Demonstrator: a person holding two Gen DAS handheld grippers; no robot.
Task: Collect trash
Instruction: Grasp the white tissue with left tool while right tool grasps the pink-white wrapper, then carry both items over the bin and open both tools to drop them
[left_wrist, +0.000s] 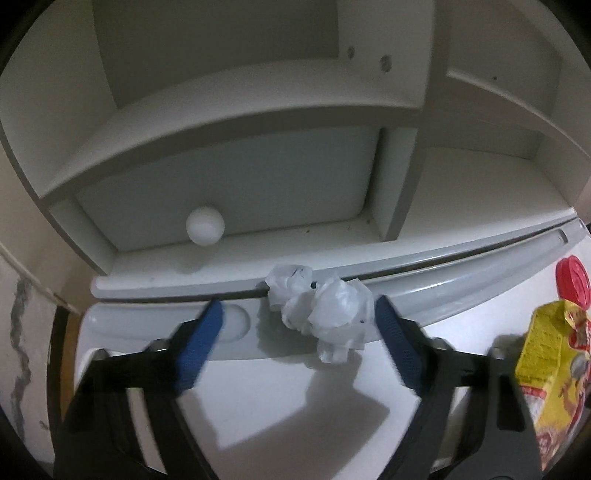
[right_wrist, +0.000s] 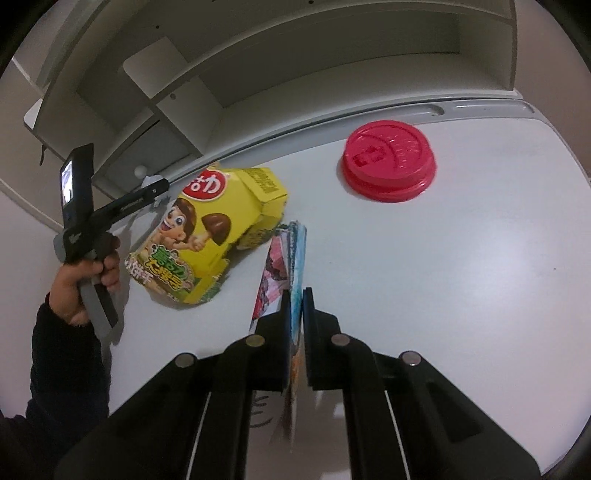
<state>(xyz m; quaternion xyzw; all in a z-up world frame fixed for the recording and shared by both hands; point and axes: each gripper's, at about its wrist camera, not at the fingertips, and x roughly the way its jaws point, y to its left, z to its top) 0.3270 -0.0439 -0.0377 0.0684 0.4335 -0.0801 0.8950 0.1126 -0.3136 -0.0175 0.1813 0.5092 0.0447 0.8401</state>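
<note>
A crumpled white plastic wad (left_wrist: 320, 309) lies at the table's back edge. My left gripper (left_wrist: 299, 314) is open, its blue fingers on either side of the wad, apart from it. My right gripper (right_wrist: 294, 295) is shut on a flat colourful wrapper (right_wrist: 286, 254) that stands on edge above the table. A crushed yellow snack box (right_wrist: 207, 229) lies left of the wrapper; it also shows in the left wrist view (left_wrist: 550, 369). A red cup lid (right_wrist: 388, 164) lies at the back right and shows in the left wrist view (left_wrist: 572, 282). The left gripper shows in the right wrist view (right_wrist: 157, 190).
The white table (right_wrist: 461, 277) backs onto a white shelf unit (left_wrist: 258, 110) with a drawer and a round knob (left_wrist: 205, 226). A wall (left_wrist: 22, 314) is at the left.
</note>
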